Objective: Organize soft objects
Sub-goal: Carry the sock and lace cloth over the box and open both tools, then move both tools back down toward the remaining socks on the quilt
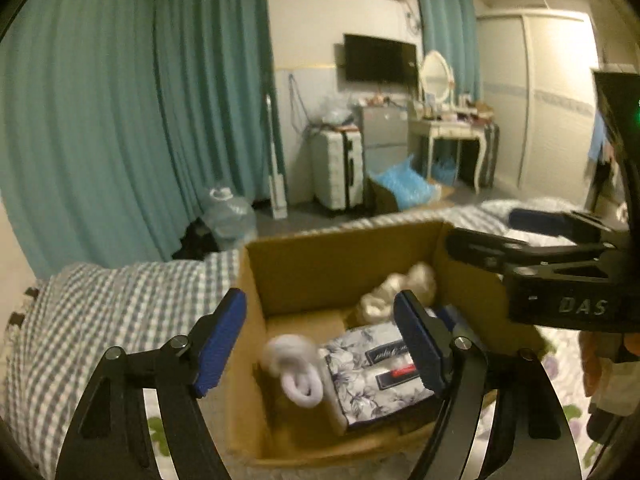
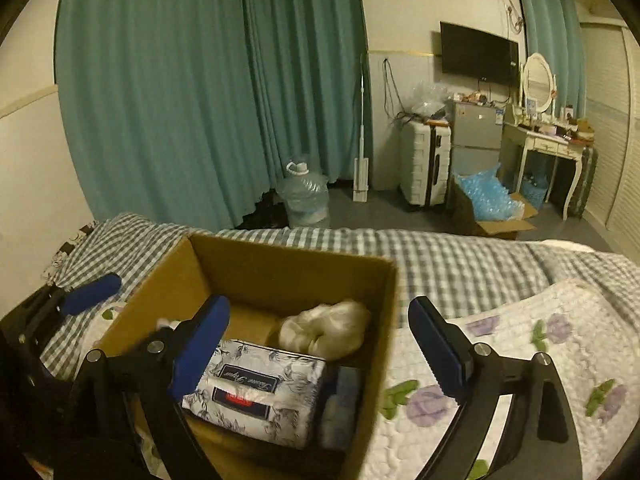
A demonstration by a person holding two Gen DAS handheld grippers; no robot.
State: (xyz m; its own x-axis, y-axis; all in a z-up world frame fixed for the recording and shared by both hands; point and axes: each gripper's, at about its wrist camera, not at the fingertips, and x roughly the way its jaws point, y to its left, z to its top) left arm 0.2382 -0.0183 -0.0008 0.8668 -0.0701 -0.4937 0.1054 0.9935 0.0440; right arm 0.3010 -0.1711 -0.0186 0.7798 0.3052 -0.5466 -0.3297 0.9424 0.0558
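Observation:
An open cardboard box [image 1: 332, 256] [image 2: 280, 260] stands on the bed. Inside lie a floral tissue pack [image 1: 380, 376] [image 2: 260, 392], a cream fluffy bundle [image 1: 396, 292] [image 2: 328, 328] and a dark blue item [image 2: 340, 392]. A blurred white rolled sock [image 1: 294, 368] is in mid-air or just landed at the box's left side, below my open, empty left gripper [image 1: 320, 344]. My right gripper [image 2: 320, 352] is open and empty over the box's right wall; it also shows in the left wrist view [image 1: 520, 236]. The left gripper's blue fingertips [image 2: 92, 292] show at left in the right wrist view.
The bed has a grey checked cover [image 2: 460, 264] and a white floral quilt [image 2: 540, 344]. Beyond it are teal curtains [image 2: 200, 100], a water jug [image 2: 304, 196], a white suitcase [image 2: 424, 168], a box of blue plastic [image 2: 488, 204] and a dressing table [image 2: 548, 148].

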